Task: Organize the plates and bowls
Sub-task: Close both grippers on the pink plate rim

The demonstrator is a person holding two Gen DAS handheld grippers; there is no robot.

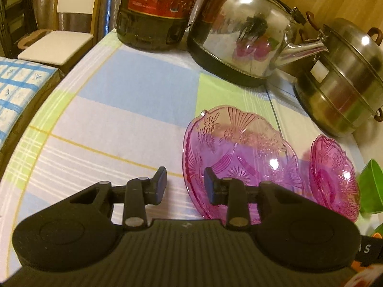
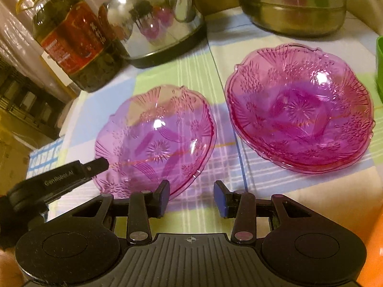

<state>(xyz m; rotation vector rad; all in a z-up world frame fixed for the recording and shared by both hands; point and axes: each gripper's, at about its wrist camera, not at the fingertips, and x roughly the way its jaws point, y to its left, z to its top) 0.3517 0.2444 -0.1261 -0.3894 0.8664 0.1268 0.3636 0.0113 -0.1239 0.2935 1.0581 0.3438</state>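
Pink glass bowls (image 2: 155,136), stiff, slick and breakable, sit mid-frame on the desk (image 2: 215,205); both tongs (image 2: 191,197) hover spread, empty, nearest the scalloped rims.

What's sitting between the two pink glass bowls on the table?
Nothing: in the right wrist view only bare checked tablecloth separates the lighter pink bowl from the darker pink bowl. They stand apart, not touching.

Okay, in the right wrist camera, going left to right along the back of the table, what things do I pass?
Oil bottle → steel kettle → steel pot → green container at the right edge.
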